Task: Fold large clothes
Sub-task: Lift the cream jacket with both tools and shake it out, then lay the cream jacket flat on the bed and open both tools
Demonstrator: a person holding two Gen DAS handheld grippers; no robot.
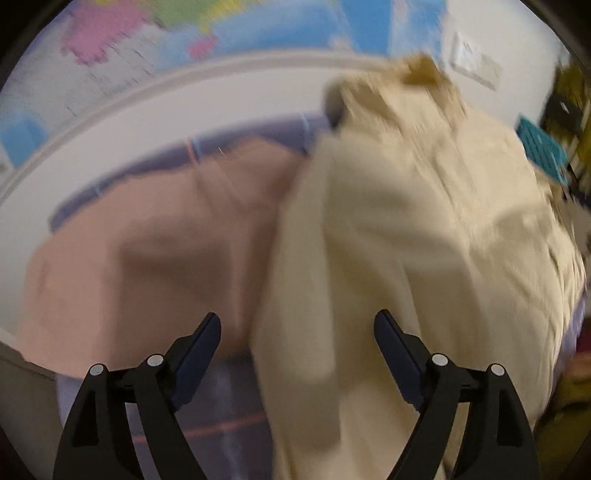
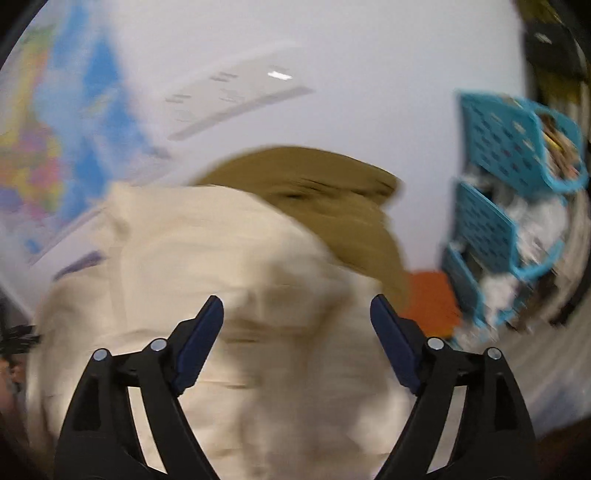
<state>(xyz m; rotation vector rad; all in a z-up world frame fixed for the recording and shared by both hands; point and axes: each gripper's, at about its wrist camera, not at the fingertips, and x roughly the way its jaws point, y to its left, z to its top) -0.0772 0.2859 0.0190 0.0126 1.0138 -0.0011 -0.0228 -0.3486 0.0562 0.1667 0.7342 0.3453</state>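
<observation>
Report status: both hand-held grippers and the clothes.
Left hand-held gripper open, empty. Right hand-held gripper open, empty. Cream garment bunched, unfolded, beside pink garment. Heavy blur; no obstruction seen.

Left gripper (image 1: 297,325) & right gripper (image 2: 297,310): black plastic arms, dark-blue jaws pads, silver pivot screws

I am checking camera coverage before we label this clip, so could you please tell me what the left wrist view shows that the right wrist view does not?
Only the left wrist view shows the pink garment lying on the striped sheet, beside the cream garment.

Only the right wrist view shows the orange item and the full stack of blue baskets.

Both show the cream garment, its brown part, the wall map, and open jaws holding nothing.
</observation>
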